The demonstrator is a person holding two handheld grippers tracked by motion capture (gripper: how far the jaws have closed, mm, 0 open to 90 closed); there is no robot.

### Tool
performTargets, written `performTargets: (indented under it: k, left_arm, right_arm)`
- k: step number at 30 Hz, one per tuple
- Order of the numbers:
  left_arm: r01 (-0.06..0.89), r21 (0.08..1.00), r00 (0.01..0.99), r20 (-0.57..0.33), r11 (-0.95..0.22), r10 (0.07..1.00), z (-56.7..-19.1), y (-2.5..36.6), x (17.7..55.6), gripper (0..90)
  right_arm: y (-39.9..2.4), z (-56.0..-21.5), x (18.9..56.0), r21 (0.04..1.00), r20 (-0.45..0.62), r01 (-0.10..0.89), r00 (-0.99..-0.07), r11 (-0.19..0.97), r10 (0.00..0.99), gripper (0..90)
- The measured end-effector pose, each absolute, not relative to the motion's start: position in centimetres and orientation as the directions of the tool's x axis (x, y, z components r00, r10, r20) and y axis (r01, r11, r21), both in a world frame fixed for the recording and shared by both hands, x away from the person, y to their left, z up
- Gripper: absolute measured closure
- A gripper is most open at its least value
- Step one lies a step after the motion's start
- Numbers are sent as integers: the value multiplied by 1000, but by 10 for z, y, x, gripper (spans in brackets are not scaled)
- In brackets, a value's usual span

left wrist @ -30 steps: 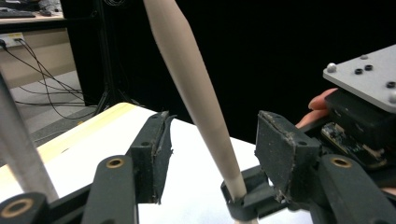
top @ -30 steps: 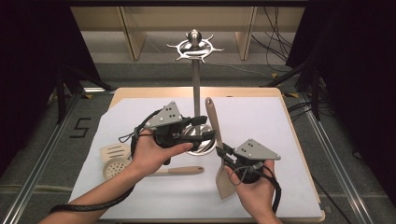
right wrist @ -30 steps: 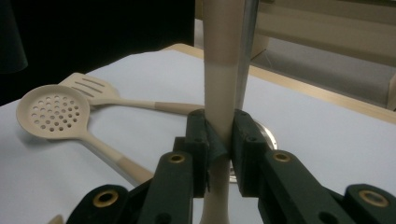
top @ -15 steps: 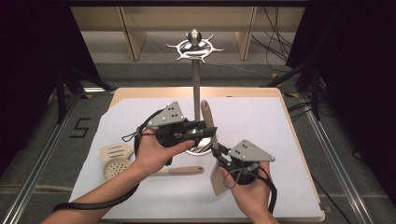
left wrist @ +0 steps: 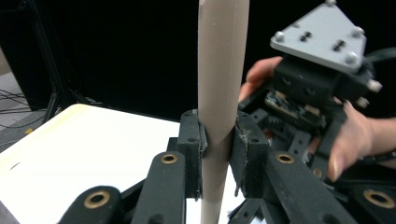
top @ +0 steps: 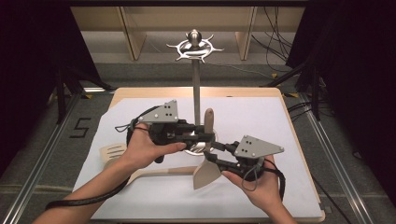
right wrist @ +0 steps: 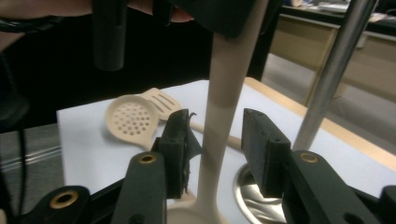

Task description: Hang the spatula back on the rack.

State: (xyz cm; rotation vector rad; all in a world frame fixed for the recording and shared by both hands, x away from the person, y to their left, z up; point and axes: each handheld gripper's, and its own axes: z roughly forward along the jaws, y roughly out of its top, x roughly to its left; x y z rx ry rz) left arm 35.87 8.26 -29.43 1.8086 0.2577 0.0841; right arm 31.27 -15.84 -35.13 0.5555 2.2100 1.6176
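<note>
A beige spatula (top: 208, 122) stands nearly upright over the white sheet, blade (top: 205, 173) down. My left gripper (top: 205, 136) comes in from the left. Its jaws have just been closing and now press on the handle (left wrist: 220, 84) from both sides. My right gripper (top: 215, 155) sits lower, near the neck. Its jaws have just been opening and now stand apart around the handle (right wrist: 226, 107), with a gap beside the right pad (right wrist: 258, 140). In the left gripper view the right gripper (left wrist: 308, 98) and its hand show just behind the handle.
A metal stand's pole (top: 196, 88) rises right behind the spatula, hooks (top: 195, 46) on top and round base (right wrist: 254, 200) by my jaws. A perforated skimmer (right wrist: 133, 120) and a slotted turner (top: 112, 150) lie on the sheet (top: 261, 121) at the left.
The left jaws have closed onto the spatula handle, and the right jaws have opened off it. The spatula has tipped from a slant to nearly upright.
</note>
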Motion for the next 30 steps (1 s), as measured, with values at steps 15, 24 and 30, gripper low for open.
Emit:
performTargets:
  k: [15, 24, 30]
  left_arm:
    - [110, 970, 992, -94, -218, 86, -287, 86, 356, 749]
    - [118, 979, 990, -102, -164, 101, -287, 88, 359, 741]
    - [68, 983, 985, -39, -171, 170, -295, 85, 360, 611]
  right_arm:
    - [-164, -349, 336, 938, 8, 77, -980, 339, 201, 642]
    - [-159, -347, 339, 936, 66, 135, -975, 325, 213, 794]
    - [-155, -342, 339, 928, 78, 173, -956, 329, 283, 796]
